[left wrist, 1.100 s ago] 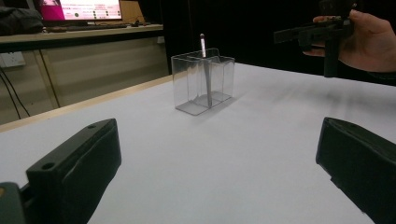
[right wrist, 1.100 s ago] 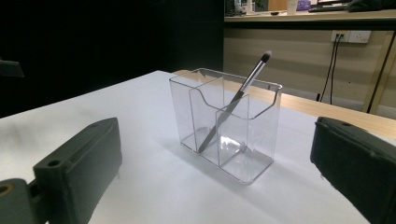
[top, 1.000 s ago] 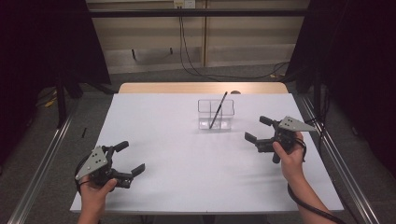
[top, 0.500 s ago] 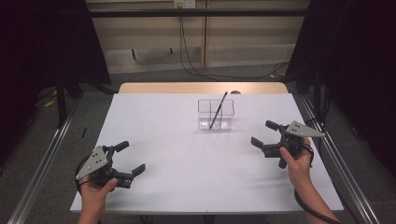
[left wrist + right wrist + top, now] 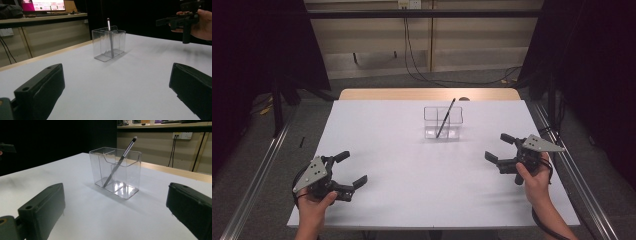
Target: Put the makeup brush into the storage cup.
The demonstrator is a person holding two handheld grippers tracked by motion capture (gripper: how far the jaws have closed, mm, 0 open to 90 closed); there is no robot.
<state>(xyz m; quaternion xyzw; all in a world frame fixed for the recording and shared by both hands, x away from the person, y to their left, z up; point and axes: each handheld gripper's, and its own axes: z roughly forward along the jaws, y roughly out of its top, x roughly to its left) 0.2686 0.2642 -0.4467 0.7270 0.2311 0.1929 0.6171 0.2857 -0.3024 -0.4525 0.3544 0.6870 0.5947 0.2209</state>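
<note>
Table: white top point(image 5: 412, 165), a wooden strip along its far edge, dark curtains on both sides.
Holder: clear divided box point(image 5: 442, 122) near the far edge, right of the middle.
Brush: thin makeup brush point(image 5: 445, 118) leaning tilted inside the box.
Left tongs point(image 5: 353, 170): wide, empty, near the front left corner.
Right tongs point(image 5: 499, 148): wide, empty, near the right edge, well apart from the box.

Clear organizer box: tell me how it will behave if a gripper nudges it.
The clear organizer box looks thin-walled and light, so it would probably slide on the smooth white table. The brush leaning inside rises above its rim, so a high push might tip it.
</note>
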